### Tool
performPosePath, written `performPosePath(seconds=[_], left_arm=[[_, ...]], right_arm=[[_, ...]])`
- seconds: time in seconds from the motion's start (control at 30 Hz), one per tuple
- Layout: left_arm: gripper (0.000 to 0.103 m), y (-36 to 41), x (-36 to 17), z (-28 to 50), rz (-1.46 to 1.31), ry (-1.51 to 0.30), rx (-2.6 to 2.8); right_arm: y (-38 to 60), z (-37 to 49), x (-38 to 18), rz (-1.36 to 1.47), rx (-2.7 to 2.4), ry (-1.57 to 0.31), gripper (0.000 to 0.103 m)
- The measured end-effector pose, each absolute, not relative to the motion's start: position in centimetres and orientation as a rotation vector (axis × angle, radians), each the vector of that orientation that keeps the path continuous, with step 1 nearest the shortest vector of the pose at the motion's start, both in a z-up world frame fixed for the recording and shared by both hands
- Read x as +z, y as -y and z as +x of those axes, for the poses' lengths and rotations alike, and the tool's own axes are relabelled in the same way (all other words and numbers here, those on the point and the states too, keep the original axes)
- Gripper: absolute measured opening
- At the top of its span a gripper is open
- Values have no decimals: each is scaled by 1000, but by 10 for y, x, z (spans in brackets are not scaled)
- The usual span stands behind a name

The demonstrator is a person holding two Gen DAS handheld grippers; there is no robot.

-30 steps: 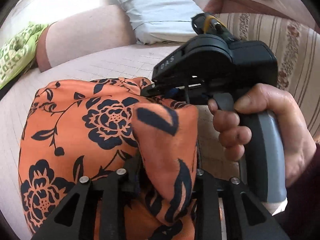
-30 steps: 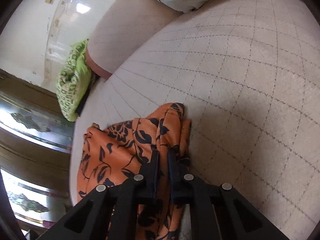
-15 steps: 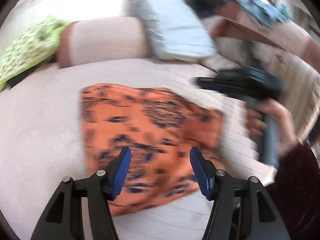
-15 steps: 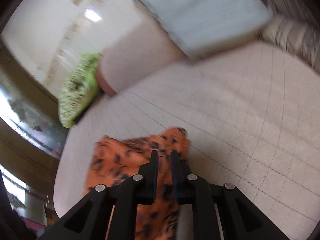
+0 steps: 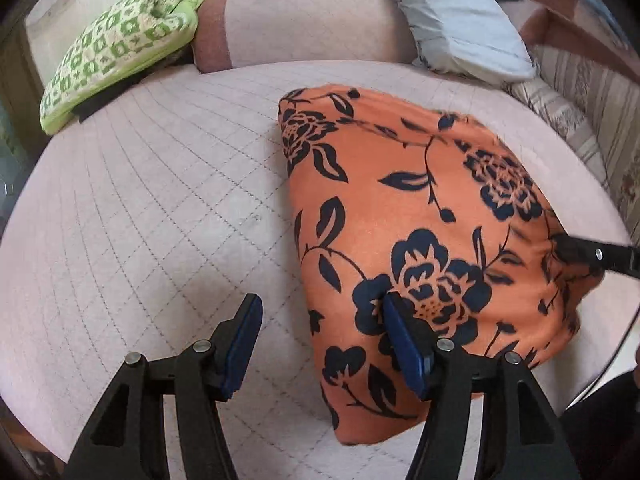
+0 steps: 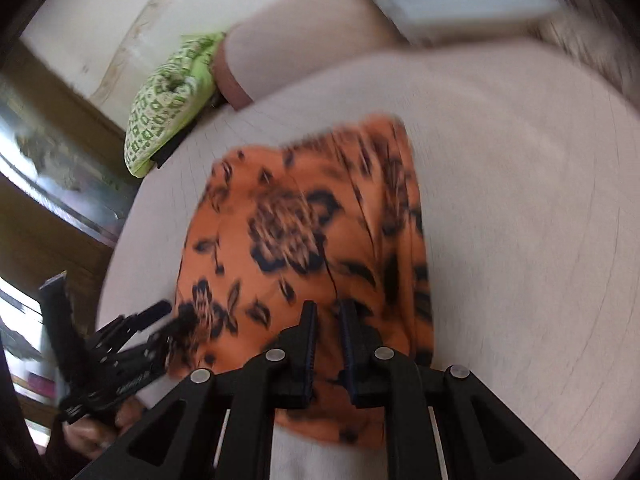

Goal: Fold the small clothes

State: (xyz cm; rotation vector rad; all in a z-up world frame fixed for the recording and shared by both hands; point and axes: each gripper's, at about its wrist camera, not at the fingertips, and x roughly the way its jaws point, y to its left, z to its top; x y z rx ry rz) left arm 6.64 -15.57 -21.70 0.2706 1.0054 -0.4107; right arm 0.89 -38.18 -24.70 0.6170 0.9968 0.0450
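Two grippers in frame. Left gripper [image 5: 322, 344]: jaws have just been opening, now spread wide, nothing pinched; right blue pad [image 5: 402, 346] overlaps the edge of the orange cloth with black flower print [image 5: 404, 216], left pad over bare quilted pinkish cushion [image 5: 152, 184]. Right gripper [image 6: 326, 350]: jaws nearly clenched, narrow gap, pic blurred, can't tell if fabric is pinched. Cloth lies folded on cushion, its near edge hidden behind the fingers. Further back: green-white patterned pillow [image 5: 120, 44], pale blue pillow [image 5: 460, 20], partly cut off by frame top.
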Motion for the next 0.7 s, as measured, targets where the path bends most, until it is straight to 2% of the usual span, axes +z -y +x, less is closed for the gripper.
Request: performPosePath(seconds=[0.2,0.43,0.6,0.7], left_arm=[[66,153,-225,58,333,-967,-429],[62,144,-209,68,252,-1031,-459],[62,144,-173,73,191,-950,-509],[62,157,-166,80,151,-967,-545]], right_arm=[[351,-9,-268,540,67,-1064,15],[363,-2,-268,595,88,-1097,14],[375,-1,-224,606,139,-947,14],[372,20,-205,582,154,-893,14]])
